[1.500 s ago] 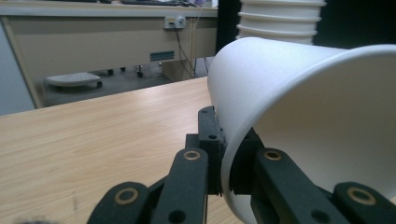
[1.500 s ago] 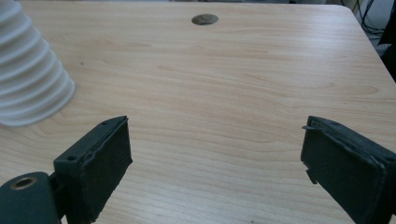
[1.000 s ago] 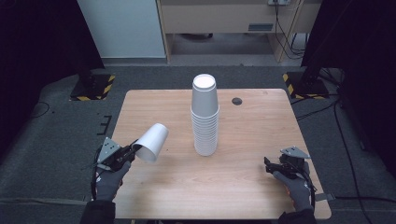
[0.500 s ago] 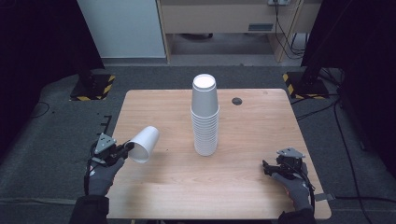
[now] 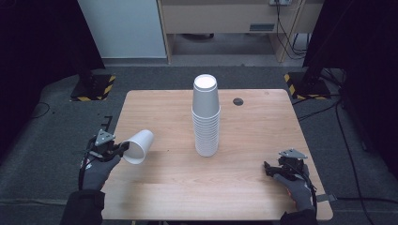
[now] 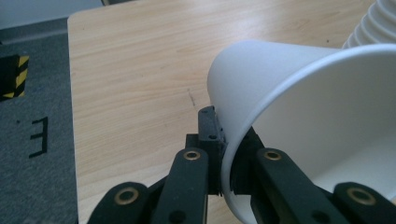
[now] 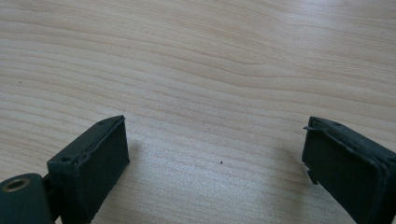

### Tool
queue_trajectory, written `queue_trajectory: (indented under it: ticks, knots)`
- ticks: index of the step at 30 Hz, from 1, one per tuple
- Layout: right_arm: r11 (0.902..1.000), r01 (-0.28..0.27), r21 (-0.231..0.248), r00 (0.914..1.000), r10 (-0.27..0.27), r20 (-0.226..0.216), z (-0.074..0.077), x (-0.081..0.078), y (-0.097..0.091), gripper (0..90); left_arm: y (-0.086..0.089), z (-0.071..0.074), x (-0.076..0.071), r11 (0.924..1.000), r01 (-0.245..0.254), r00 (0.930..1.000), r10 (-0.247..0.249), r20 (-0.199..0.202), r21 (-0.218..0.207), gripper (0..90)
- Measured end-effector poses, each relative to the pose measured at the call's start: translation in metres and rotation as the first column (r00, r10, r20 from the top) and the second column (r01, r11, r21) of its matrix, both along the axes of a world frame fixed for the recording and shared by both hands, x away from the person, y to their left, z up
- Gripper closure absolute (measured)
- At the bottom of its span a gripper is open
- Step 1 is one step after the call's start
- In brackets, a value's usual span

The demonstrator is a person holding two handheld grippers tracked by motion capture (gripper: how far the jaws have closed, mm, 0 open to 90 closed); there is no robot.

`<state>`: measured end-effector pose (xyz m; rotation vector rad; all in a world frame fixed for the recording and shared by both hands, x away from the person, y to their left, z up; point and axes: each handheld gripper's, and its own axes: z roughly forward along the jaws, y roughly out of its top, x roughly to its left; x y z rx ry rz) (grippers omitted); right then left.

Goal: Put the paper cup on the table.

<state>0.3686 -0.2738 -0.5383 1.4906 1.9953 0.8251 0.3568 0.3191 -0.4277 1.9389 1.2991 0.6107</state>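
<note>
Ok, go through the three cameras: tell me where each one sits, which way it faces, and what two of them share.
High view: above the person's side, facing forward and down on the table; both gloved hands, left gripper and right gripper enter from below.
Left gripper view: rides the left gripper, looking along its jaws pinched on the paper cup rim.
Right gripper view: rides the right gripper, looking down at bare tabletop between open jaws.
Shared: high and left gripper views both show the cup and the cup stack.
</note>
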Motion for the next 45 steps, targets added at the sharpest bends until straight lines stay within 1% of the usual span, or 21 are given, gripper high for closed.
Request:
queue_trajectory:
  ticks: [3,8,11,16,19,21,22,23,25,27,30,32,34,35,37,38,39,40,41,43,45]
  knots:
    - [0.9994,0.001,0.035,0.9997,0.000,-0.025,-0.001,0.001,-0.001,7.2,0.002,0.002,0.001,0.9997,0.002,0.9995,-0.001,-0.032,0.025,85.9]
    - [0.9994,0.000,0.035,0.9997,0.001,-0.025,-0.001,0.001,-0.001,7.2,0.009,0.004,0.004,0.9985,-0.005,0.9953,0.010,-0.097,0.054,86.0]
    - [0.9994,0.000,0.035,0.9997,0.001,-0.025,-0.001,0.001,-0.001,7.2,0.011,0.006,0.005,0.9984,-0.016,0.9924,0.023,-0.121,0.055,86.0]
    - [0.9993,0.003,0.037,0.9996,-0.002,-0.027,-0.001,0.001,0.000,6.7,0.011,0.008,0.010,0.9957,-0.023,0.9828,0.039,-0.181,0.089,86.0]
    - [0.9993,0.004,0.038,0.9995,-0.003,-0.031,-0.001,0.001,0.000,5.5,0.008,0.009,0.013,0.9937,-0.013,0.9741,0.038,-0.223,0.111,86.0]
    - [0.9994,0.001,0.035,0.9995,0.000,-0.031,-0.001,0.001,0.000,5.2,0.006,0.010,0.015,0.9919,-0.014,0.9690,0.044,-0.243,0.127,86.0]
    - [0.9994,0.001,0.035,0.9995,0.000,-0.031,-0.001,0.001,0.000,5.2,0.005,0.011,0.016,0.9910,-0.010,0.9640,0.045,-0.262,0.133,86.0]
    - [0.9994,0.001,0.034,0.9995,0.000,-0.031,-0.001,0.001,0.000,5.2,0.004,0.012,0.017,0.9905,-0.013,0.9620,0.050,-0.268,0.137,86.0]
    - [0.9994,0.001,0.034,0.9995,0.000,-0.030,-0.001,0.001,0.000,5.2,0.003,0.014,0.020,0.9872,-0.009,0.9551,0.056,-0.291,0.159,85.8]
    - [0.9994,0.001,0.035,0.9995,0.000,-0.031,-0.001,0.001,0.000,5.1,0.002,0.015,0.021,0.9855,-0.004,0.9498,0.057,-0.308,0.170,85.9]
    - [0.9994,0.001,0.035,0.9995,0.000,-0.031,-0.001,0.001,0.000,5.1,-0.001,0.016,0.024,0.9822,0.010,0.9371,0.056,-0.344,0.187,86.0]
    - [0.9994,0.001,0.035,0.9995,0.000,-0.032,-0.001,0.001,0.000,5.1,-0.005,0.015,0.026,0.9800,0.028,0.9256,0.049,-0.375,0.197,86.0]
    - [0.9994,0.001,0.035,0.9995,0.000,-0.031,-0.001,0.001,0.000,5.1,-0.007,0.014,0.027,0.9773,0.035,0.9184,0.051,-0.392,0.209,86.0]
    - [0.9994,0.001,0.035,0.9995,0.000,-0.031,-0.001,0.001,0.000,5.1,-0.008,0.014,0.028,0.9758,0.041,0.9131,0.051,-0.404,0.215,86.0]
    - [0.9994,0.001,0.035,0.9995,0.000,-0.031,-0.001,0.001,0.000,5.1,-0.010,0.013,0.029,0.9725,0.043,0.9067,0.058,-0.418,0.229,86.0]
    - [0.9994,0.001,0.035,0.9995,0.000,-0.031,-0.001,0.001,0.000,5.1,-0.010,0.013,0.030,0.9713,0.048,0.9016,0.059,-0.428,0.233,86.1]
    - [0.9994,0.001,0.035,0.9995,0.000,-0.031,-0.001,0.001,0.000,5.1,-0.010,0.014,0.030,0.9702,0.053,0.8951,0.059,-0.442,0.236,86.1]
    - [0.9994,0.001,0.034,0.9995,0.000,-0.031,-0.001,0.001,0.000,5.1,-0.010,0.014,0.031,0.9697,0.054,0.8904,0.062,-0.451,0.238,86.0]
    - [0.9994,0.001,0.035,0.9995,0.000,-0.031,-0.001,0.001,0.000,5.1,-0.010,0.015,0.032,0.9692,0.056,0.8833,0.064,-0.464,0.240,86.1]
    - [0.9994,0.001,0.034,0.9995,0.000,-0.031,-0.001,0.001,0.000,5.1,-0.011,0.016,0.032,0.9687,0.057,0.8738,0.068,-0.482,0.242,86.0]
    - [0.9994,0.001,0.034,0.9995,0.000,-0.031,-0.001,0.001,0.000,5.1,-0.011,0.017,0.033,0.9701,0.058,0.8635,0.070,-0.499,0.236,86.0]
